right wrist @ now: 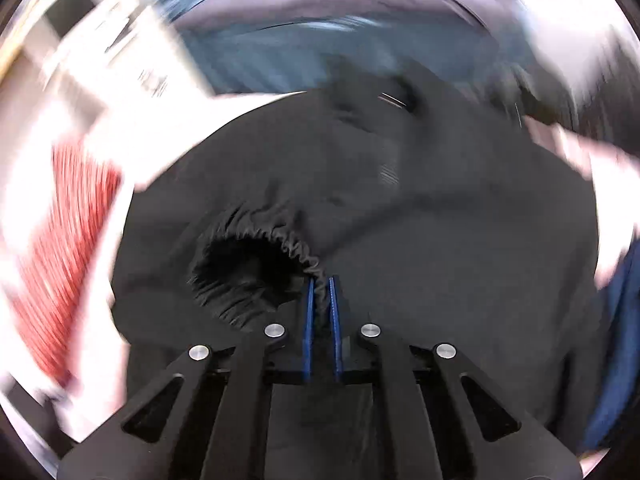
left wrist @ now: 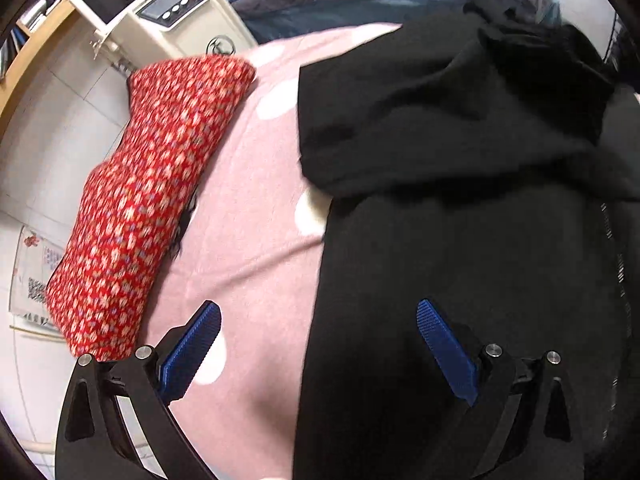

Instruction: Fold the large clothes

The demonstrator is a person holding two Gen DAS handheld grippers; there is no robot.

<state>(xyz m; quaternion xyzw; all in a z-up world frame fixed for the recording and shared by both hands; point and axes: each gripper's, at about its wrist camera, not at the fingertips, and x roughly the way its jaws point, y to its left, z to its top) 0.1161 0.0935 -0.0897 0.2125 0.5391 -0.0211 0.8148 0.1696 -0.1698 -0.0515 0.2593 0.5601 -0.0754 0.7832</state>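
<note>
Right claw (right wrist: 320, 284): blue pads pressed together, pinching the gathered elastic cuff (right wrist: 296, 248) of the large black zip-up jacket (left wrist: 460, 200). Left claw (left wrist: 318, 312): spread wide, empty, above the jacket's edge. Jacket lies on the pink white-dotted bedsheet (left wrist: 248, 208), red floral pillow (left wrist: 136, 200) beside.

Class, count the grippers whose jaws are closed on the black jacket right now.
1. The right gripper pinches the black jacket at its elastic cuff. The left gripper is open above the jacket's edge.
</note>
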